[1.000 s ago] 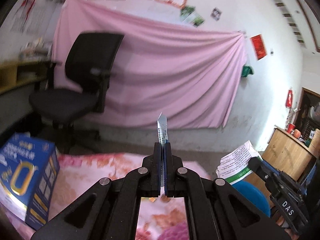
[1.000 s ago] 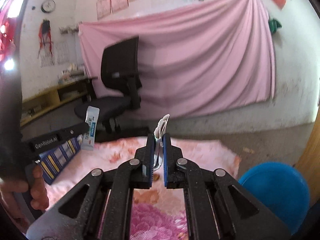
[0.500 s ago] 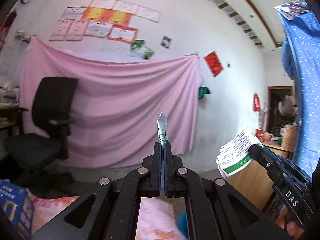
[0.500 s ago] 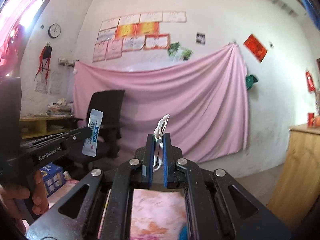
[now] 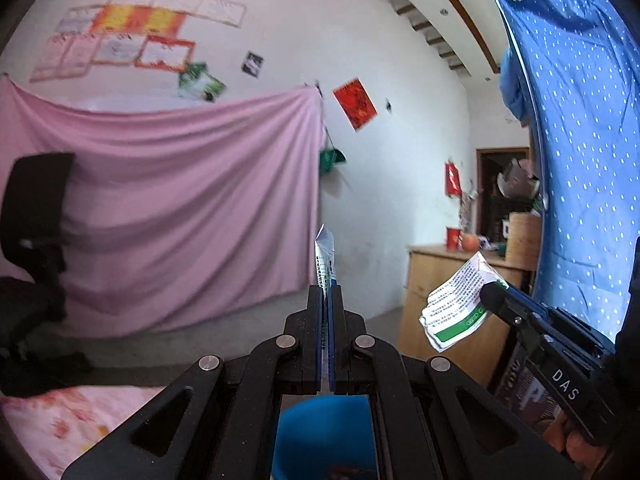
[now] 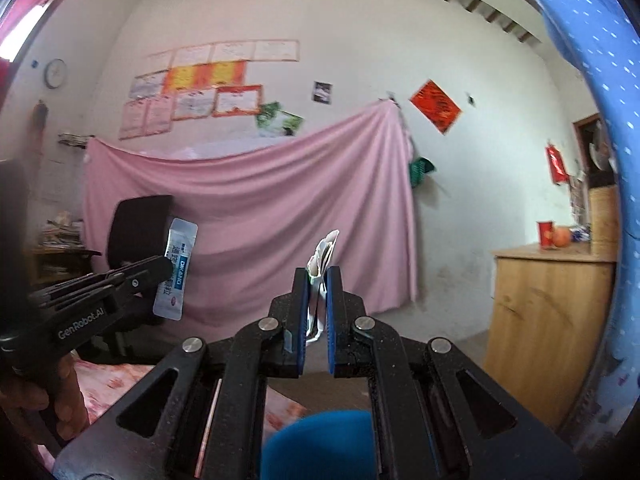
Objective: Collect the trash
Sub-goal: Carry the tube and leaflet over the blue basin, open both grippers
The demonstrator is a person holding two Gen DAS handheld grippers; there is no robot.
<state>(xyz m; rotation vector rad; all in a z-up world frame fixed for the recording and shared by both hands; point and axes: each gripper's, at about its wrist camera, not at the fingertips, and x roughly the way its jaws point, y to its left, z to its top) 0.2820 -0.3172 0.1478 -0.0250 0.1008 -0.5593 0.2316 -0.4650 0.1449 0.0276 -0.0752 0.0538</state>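
Both wrist views look level across the room, sharing the pink sheet

Black hand-held gripper with blue pads, silver screws, white lettering.

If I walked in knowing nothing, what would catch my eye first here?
Probably the big pink sheet draped across the back wall. Then the two black grippers: the left gripper pinches a slim sachet, the right gripper grips folded paper trash, with a blue bin just below.
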